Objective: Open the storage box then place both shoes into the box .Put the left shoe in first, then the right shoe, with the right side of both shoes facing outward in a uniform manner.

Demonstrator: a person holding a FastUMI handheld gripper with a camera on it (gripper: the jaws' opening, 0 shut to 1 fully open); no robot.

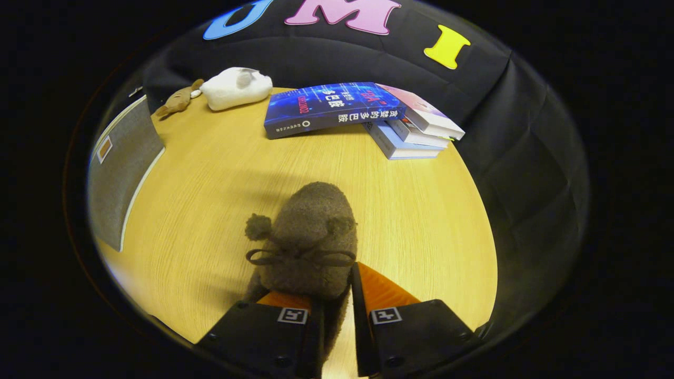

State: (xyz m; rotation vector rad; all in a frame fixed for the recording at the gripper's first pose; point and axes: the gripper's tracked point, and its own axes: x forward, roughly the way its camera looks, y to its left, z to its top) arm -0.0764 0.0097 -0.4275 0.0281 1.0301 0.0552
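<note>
The gripper (337, 295) is clamped on the heel of a fuzzy brown slipper (308, 237), holding it above the wooden table (210, 184), books (363, 113) beyond.

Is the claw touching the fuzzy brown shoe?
Touching. In the gripper view, the claw has both fingers pinching the heel edge of the fuzzy brown shoe.

The gripper (337, 295) has two black blocky finger housings, each carrying a small square black-and-white marker on its top face. Bright orange wedge-shaped pads (382, 289) run forward from the housings; the right one shows more orange than the left. Round dark screws dot the housings' near corners.
</note>
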